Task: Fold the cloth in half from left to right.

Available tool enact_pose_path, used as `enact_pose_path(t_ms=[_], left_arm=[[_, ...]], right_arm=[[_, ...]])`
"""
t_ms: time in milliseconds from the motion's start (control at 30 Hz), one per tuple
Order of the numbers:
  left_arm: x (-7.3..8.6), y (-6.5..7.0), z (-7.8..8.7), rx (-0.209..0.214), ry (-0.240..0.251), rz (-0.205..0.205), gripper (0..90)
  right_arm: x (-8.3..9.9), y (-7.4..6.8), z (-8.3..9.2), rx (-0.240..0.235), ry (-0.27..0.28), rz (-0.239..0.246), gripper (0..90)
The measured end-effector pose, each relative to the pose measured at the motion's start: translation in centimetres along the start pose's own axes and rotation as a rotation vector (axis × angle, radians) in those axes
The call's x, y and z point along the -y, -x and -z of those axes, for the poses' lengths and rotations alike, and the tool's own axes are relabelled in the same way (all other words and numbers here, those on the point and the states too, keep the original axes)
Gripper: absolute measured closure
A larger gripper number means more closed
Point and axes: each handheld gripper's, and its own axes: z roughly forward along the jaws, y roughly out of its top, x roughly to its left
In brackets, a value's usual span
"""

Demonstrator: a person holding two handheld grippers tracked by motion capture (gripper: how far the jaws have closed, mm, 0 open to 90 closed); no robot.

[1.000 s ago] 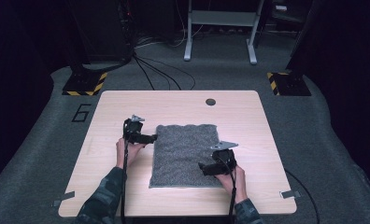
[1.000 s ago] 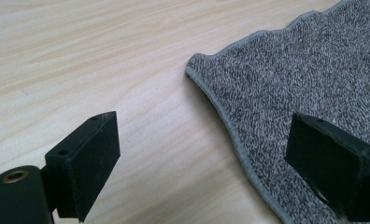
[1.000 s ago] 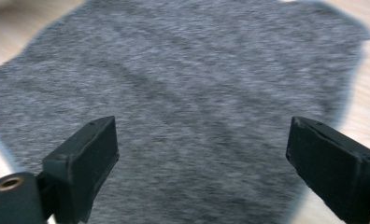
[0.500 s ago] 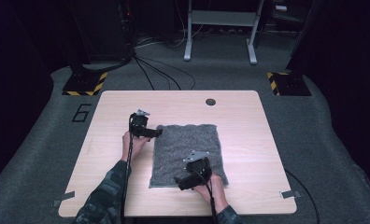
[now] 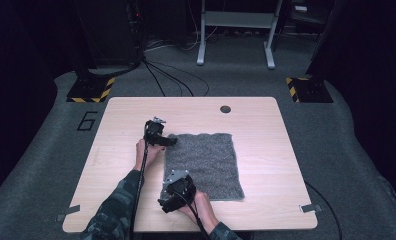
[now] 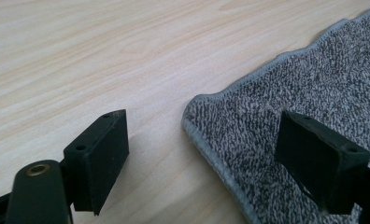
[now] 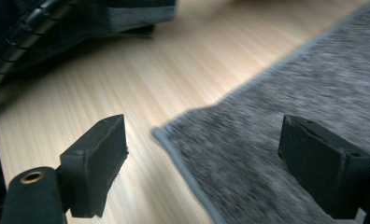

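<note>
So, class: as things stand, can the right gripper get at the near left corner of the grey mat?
Probably yes. The right gripper has open jaws either side of the mat corner, with bare table around and nothing in between.

Pale wooden worktop (image 5: 266,130) with rounded corners, grey speckled mat (image 5: 206,162) lying flat on its middle, small dark round hole (image 5: 225,108) near far edge
</note>
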Motion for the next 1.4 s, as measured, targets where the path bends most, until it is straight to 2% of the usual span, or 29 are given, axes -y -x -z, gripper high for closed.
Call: enact_pose_path(t_ms=[100, 133, 233, 267, 367, 467, 567, 667, 700, 733, 800, 1000, 1033, 1100, 1167, 1233, 1400], left_arm=[[-0.2, 0.0, -0.1, 0.007, -0.010, -0.013, 20.2], [-0.3, 0.1, -0.1, 0.014, 0.001, -0.026, 25.1], [-0.4, 0.2, -0.2, 0.015, -0.006, -0.040, 29.3], [-0.4, 0.2, -0.2, 0.012, -0.004, -0.045, 31.7], [-0.4, 0.4, -0.2, 0.015, 0.003, -0.035, 39.3], [-0.4, 0.3, -0.1, 0.025, -0.002, -0.043, 45.6], [-0.2, 0.2, 0.1, 0.033, -0.003, -0.029, 47.6], [-0.2, 0.0, 0.1, 0.019, 0.009, -0.028, 59.9], [-0.1, 0.0, 0.2, 0.023, 0.011, -0.021, 59.9], [-0.1, 0.0, 0.2, 0.024, 0.005, -0.028, 64.5], [-0.1, 0.1, 0.2, 0.020, 0.001, -0.034, 66.2], [0.0, 0.1, 0.1, 0.019, 0.018, -0.024, 80.0], [0.0, 0.1, 0.2, 0.024, 0.008, -0.030, 80.0], [0.1, 0.2, 0.1, 0.023, 0.021, -0.024, 83.5], [0.0, 0.2, 0.0, 0.026, 0.018, -0.030, 84.8], [0.0, 0.3, 0.0, 0.024, 0.024, -0.022, 85.4], [0.0, 0.3, 0.0, 0.026, 0.027, -0.023, 85.9]], right_arm=[[-0.1, -0.7, -1.1, -0.007, -0.009, 0.015, 22.2], [0.0, -1.1, -1.6, -0.002, -0.025, 0.028, 27.1], [0.1, -1.3, -2.0, 0.006, -0.023, 0.022, 32.0], [0.1, -1.5, -2.1, 0.021, -0.020, 0.004, 35.9], [0.0, -1.5, -2.2, 0.045, -0.009, 0.005, 44.1], [0.1, -1.6, -2.2, 0.069, -0.001, 0.009, 48.9], [0.1, -1.6, -2.1, 0.068, 0.003, 0.008, 54.2], [0.2, -1.7, -2.1, 0.070, 0.009, 0.006, 59.6], [0.2, -1.7, -2.1, 0.070, 0.009, 0.006, 59.6], [0.2, -1.7, -2.1, 0.074, 0.015, -0.003, 63.7], [0.2, -1.6, -2.1, 0.072, 0.011, -0.002, 65.0], [0.2, -1.5, -2.2, 0.071, 0.019, 0.000, 74.0], [0.2, -1.5, -2.2, 0.071, 0.019, 0.000, 74.0], [0.2, -1.4, -2.1, 0.064, 0.012, -0.005, 77.4], [0.3, -1.2, -2.2, 0.067, 0.031, -0.008, 79.8], [0.3, -1.1, -2.1, 0.064, 0.018, 0.005, 81.4], [0.4, -1.1, -2.0, 0.069, 0.024, 0.000, 83.2]])
